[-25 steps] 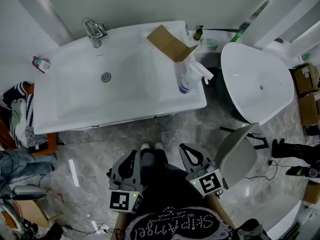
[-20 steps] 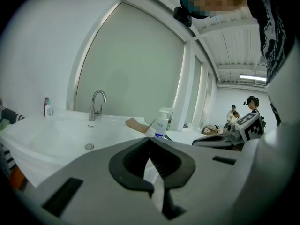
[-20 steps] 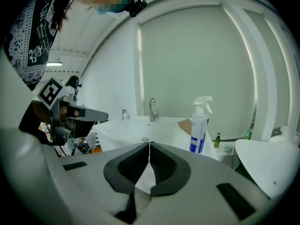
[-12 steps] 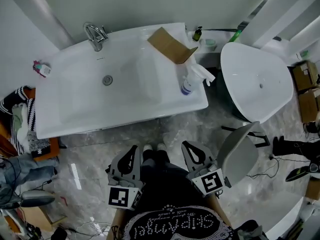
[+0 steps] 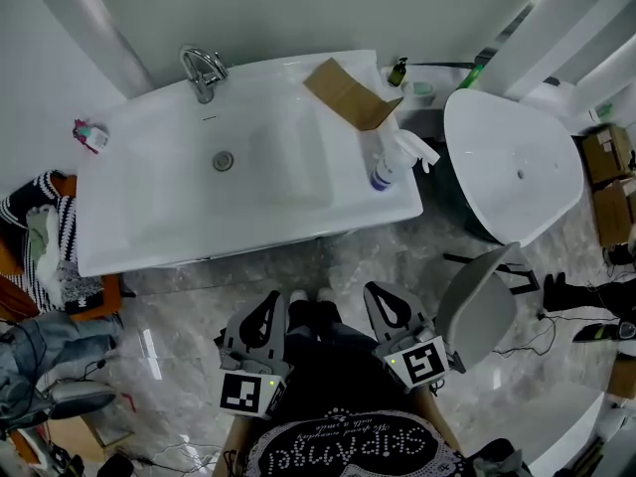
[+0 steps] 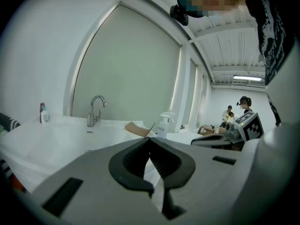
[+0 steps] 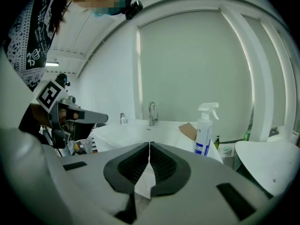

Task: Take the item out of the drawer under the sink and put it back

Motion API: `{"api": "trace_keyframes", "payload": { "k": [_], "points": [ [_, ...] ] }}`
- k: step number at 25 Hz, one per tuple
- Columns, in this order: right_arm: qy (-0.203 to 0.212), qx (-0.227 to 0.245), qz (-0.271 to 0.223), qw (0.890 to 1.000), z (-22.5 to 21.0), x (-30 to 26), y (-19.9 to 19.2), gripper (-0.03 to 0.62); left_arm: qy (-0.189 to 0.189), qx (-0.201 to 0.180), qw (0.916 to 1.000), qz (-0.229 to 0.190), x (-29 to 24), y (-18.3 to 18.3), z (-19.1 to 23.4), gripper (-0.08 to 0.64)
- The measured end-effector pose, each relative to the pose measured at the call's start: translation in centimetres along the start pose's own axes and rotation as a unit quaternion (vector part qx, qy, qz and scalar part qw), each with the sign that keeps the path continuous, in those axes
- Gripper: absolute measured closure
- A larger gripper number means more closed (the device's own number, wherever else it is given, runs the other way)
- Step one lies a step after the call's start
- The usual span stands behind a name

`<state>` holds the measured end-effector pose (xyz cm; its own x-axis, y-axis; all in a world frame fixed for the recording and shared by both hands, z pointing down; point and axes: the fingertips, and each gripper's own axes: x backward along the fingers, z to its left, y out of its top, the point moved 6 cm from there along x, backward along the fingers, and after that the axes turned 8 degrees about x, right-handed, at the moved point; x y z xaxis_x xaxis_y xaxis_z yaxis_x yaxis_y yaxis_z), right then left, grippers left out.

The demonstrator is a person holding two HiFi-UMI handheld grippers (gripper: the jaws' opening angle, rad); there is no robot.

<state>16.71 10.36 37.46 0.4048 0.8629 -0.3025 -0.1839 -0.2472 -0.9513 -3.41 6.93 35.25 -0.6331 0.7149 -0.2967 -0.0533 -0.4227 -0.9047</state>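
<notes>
At the far left a heap of striped clothes (image 5: 42, 229) lies on the floor beside the sink (image 5: 149, 192). A small bottle (image 5: 89, 135) stands on the sink's left corner, and the tap (image 5: 204, 71) rises at the back edge, above the drain. The drawer sits under the basin, which hides it from above. Neither gripper view reaches below the rim, so I cannot see the drawer or the item in it.

My left gripper (image 5: 274, 295) hangs over the marble floor, short of the sink's front edge. Its jaws are pressed together at the tips and pinch nothing. My shoes (image 5: 308, 294) show between the two grippers.

A cardboard flap (image 5: 348, 92) lies on the sink's back right corner. Just in front of it a spray bottle (image 5: 391, 164) stands near the right rim.

My right gripper (image 5: 370, 288) is level with the left one and well apart from the sink. Its jaws are closed tip to tip, with nothing between them.

Just right of it stands a grey chair (image 5: 477, 306). Behind the chair, beside the sink, is a white tub (image 5: 512, 162).
</notes>
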Motion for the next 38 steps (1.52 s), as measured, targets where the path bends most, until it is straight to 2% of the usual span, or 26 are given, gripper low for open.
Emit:
{"api": "trace_keyframes", "payload": {
  "k": [6,17,22,26,32,33,35,38],
  "points": [
    [0.002,-0.003,0.006,1.0,1.8,-0.8,-0.1,0.574,-0.009,0.013,0.9998,0.009,1.2,-0.5,1.2,0.557],
    [-0.021,-0.021,0.006,1.0,3.0,-1.4,-1.1,0.574,-0.014,0.005,0.9998,0.011,2.4,-0.8,3.3,0.557],
    [-0.028,0.009,0.001,1.0,2.5,-2.7,-0.9,0.572,-0.016,0.009,0.9998,0.009,2.4,-0.6,3.6,0.557],
    [-0.045,0.015,0.022,0.999,1.9,-3.2,-2.5,0.572,-0.024,0.008,0.9995,0.016,2.4,-1.1,3.6,0.557],
    [-0.044,0.01,0.052,0.998,1.7,-4.8,-5.0,0.569,-0.032,0.022,0.9988,0.029,1.3,-1.9,3.7,0.557],
    [-0.043,0.015,0.057,0.997,1.6,-5.2,-5.7,0.564,-0.035,0.024,0.9986,0.032,1.0,-2.1,3.7,0.557],
    [-0.039,0.019,0.072,0.996,1.4,-6.3,-7.5,0.511,-0.043,0.028,0.998,0.036,0.4,-2.4,3.6,0.557],
    [-0.042,0.02,0.086,0.995,0.7,-8.1,-9.7,0.506,-0.054,0.036,0.9971,0.041,-0.7,-3.1,3.2,0.557]
  ]
}}
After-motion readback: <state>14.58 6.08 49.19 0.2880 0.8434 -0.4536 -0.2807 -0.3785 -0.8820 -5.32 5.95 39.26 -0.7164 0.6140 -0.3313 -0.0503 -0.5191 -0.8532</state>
